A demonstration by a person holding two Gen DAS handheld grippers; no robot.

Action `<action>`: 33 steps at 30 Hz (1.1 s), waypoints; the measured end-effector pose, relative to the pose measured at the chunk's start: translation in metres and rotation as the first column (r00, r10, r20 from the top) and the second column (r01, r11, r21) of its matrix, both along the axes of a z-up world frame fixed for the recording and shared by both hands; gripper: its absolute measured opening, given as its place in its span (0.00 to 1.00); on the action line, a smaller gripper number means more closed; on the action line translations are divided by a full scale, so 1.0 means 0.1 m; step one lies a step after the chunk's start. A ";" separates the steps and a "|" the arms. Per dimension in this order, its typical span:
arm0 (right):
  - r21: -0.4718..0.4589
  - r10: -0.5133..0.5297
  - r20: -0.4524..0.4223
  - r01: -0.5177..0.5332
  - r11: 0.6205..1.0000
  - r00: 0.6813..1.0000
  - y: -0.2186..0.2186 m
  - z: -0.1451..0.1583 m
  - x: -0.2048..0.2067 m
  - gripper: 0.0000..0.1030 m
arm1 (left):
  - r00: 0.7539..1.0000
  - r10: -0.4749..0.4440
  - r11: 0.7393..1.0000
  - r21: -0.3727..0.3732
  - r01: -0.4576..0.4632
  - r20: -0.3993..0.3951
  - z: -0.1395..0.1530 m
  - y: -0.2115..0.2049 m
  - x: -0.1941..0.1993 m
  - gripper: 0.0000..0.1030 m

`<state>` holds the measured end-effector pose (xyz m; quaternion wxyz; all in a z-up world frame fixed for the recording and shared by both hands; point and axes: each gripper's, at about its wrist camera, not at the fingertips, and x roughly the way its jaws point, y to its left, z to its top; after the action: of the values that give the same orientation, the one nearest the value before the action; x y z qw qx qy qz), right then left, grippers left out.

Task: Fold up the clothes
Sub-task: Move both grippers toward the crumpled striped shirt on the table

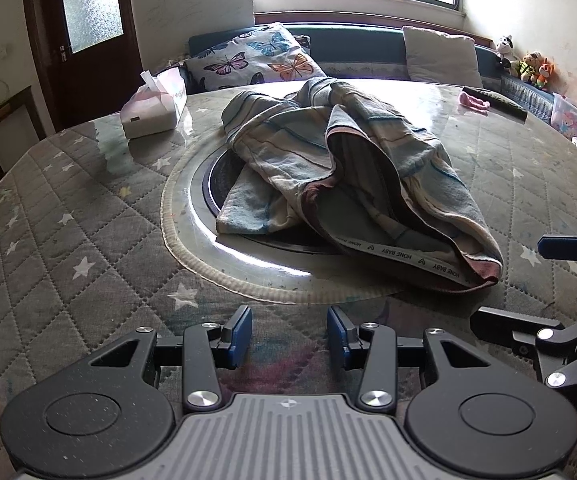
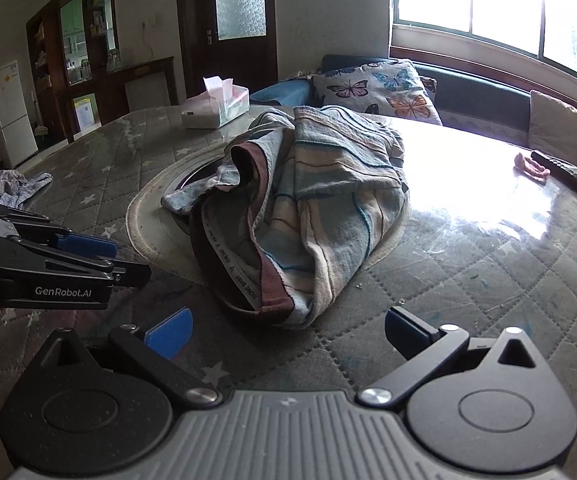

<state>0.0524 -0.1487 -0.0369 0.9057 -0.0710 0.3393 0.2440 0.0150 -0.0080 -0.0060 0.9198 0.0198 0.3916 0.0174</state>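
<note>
On quilted star-print table [image 1: 88, 208], crumpled striped garment [image 1: 348, 160]; left gripper [image 1: 289, 338] narrowly parted, right gripper [image 2: 288, 332] wide, both empty.

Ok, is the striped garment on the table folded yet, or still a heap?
Still a heap: the striped blue-and-cream garment lies crumpled, its lettered waistband gaping open. Neither tongs touch it.

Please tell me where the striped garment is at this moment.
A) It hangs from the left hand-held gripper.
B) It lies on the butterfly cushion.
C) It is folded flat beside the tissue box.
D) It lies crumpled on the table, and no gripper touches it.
D: the striped garment lies bunched on the table, and both the left hand-held gripper and the right hand-held gripper are open and short of it.
</note>
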 end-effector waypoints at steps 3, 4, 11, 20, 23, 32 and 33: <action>-0.003 0.002 -0.002 -0.002 1.000 1.000 0.01 0.00 0.00 1.00 | 1.000 0.001 1.000 0.002 -0.001 -0.002 0.00 -0.01 0.00 0.44; -0.005 0.002 -0.003 -0.002 1.000 1.000 0.01 0.00 0.00 1.00 | 1.000 0.002 1.000 0.003 -0.002 -0.003 0.00 -0.01 0.00 0.44; -0.010 0.003 -0.010 -0.003 1.000 1.000 0.03 0.00 0.01 1.00 | 1.000 0.003 1.000 0.008 -0.003 -0.007 0.01 -0.02 0.02 0.44; -0.011 0.007 -0.007 -0.007 1.000 1.000 0.04 0.02 0.03 1.00 | 1.000 0.004 1.000 0.009 -0.004 -0.011 0.01 -0.03 0.04 0.44; -0.010 0.009 -0.005 -0.009 1.000 1.000 0.05 0.04 0.04 1.00 | 1.000 0.004 1.000 0.009 -0.004 -0.011 0.01 -0.03 0.04 0.44; -0.008 0.013 -0.002 -0.013 1.000 1.000 0.09 0.05 0.10 1.00 | 1.000 0.002 1.000 0.009 -0.002 -0.012 0.02 -0.03 0.10 0.43; -0.008 0.014 -0.002 -0.014 1.000 1.000 0.09 0.05 0.11 1.00 | 1.000 0.001 1.000 0.009 -0.001 -0.012 0.02 -0.03 0.11 0.43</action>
<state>0.0632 -0.1398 -0.0316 0.9034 -0.0768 0.3406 0.2491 0.0257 -0.0114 -0.0038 0.9172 0.0240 0.3971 0.0194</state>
